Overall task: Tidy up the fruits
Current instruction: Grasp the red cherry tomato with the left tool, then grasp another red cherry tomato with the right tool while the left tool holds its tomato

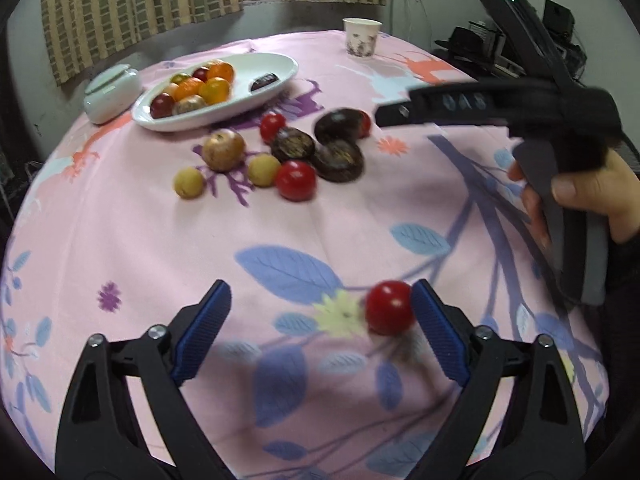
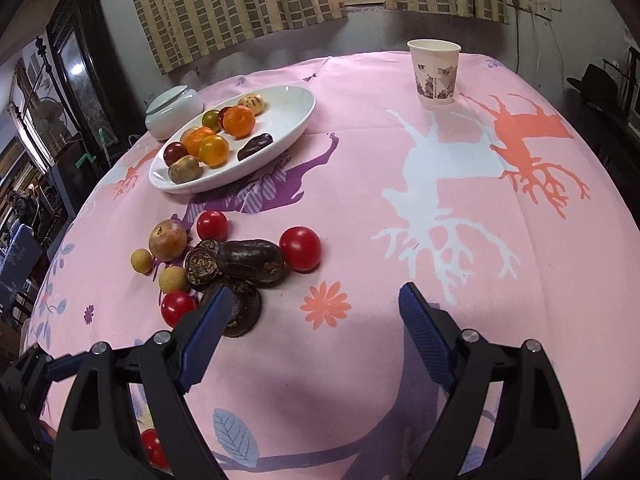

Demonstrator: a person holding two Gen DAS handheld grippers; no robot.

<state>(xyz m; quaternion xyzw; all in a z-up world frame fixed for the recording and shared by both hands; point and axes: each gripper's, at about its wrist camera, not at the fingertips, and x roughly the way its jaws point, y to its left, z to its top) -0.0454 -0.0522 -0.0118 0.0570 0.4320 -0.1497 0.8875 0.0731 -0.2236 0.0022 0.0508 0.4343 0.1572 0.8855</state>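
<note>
Left gripper (image 1: 320, 308): held wide apart; a red cherry tomato (image 1: 389, 307) is seen against its right pad, not clamped.
Right gripper (image 2: 312, 308): spread wide, nothing held.
Loose fruit (image 2: 236, 258): clustered on the pink tablecloth (image 2: 400, 240).
White oval plate (image 2: 292, 120): fruit is held, beside the lidded jar (image 2: 170, 110).

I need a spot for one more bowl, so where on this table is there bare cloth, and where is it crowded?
Bare cloth lies between the paper cup and the loose fruit pile, over the white deer print. The right end of the white plate is bare too. It is crowded at the plate's left end and beside the lidded jar.
</note>
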